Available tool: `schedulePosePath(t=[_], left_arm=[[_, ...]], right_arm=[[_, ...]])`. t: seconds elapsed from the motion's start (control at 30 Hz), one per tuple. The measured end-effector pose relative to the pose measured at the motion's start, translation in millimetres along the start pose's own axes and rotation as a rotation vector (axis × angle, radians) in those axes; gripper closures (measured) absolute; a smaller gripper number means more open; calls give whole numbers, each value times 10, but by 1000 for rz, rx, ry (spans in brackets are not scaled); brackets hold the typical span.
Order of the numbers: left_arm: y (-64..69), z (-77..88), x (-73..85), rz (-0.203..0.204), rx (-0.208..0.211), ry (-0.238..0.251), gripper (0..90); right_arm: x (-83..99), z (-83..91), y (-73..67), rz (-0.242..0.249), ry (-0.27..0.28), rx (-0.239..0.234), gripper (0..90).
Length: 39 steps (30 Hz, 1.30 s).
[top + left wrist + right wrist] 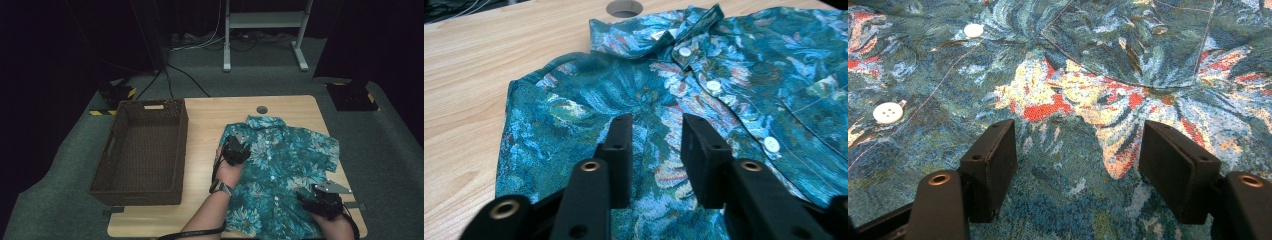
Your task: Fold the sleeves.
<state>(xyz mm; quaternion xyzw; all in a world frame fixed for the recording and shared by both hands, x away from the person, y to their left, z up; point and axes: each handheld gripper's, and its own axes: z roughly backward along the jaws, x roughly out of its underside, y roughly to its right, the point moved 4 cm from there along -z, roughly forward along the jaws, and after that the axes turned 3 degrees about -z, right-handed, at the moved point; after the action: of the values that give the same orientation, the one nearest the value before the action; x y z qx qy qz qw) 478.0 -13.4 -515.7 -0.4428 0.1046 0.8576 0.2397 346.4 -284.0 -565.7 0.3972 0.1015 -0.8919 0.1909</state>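
High view: floral shirt (280,170) flat on desk (210,115), right of wicker basket (145,150). My left hand-held gripper (236,148) released over its left shoulder, nothing gripped. Right hand-held gripper (320,202) released above hem fabric.

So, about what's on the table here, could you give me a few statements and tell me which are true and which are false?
1. The floral shirt lies spread on the wooden table. True.
2. The shirt sits inside the wicker basket. False: it lies on the table beside the basket, which holds nothing.
3. The left gripper has its jaws apart over the shirt fabric. True.
4. The right gripper clamps a white button. False: its jaws stand open, and the button lies off to the side.
5. The shirt is plain white. False: it is teal with a flower print.
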Motion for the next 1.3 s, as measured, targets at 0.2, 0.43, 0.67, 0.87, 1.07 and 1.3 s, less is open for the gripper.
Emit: schedulePosePath(t=[0.2, 0.43, 0.67, 0.87, 1.07, 1.3], left_arm=[[-5, 100, 76, 3, 26, 6, 449], [-36, 213, 199, 13, 42, 1, 348], [-35, 341, 257, 30, 59, 2, 266], [-44, 475, 348, 27, 53, -5, 215], [-45, 567, 466, 10, 81, -29, 90], [-45, 668, 571, -4, 75, -15, 28]], right_arm=[[0, 0, 0, 1, 0, 0, 311], [0, 0, 0, 1, 0, 0, 311], [0, 0, 0, 1, 0, 0, 311], [0, 0, 0, 1, 0, 1, 310], [0, 0, 0, 1, 0, 1, 311], [0, 0, 0, 1, 0, 2, 310]])
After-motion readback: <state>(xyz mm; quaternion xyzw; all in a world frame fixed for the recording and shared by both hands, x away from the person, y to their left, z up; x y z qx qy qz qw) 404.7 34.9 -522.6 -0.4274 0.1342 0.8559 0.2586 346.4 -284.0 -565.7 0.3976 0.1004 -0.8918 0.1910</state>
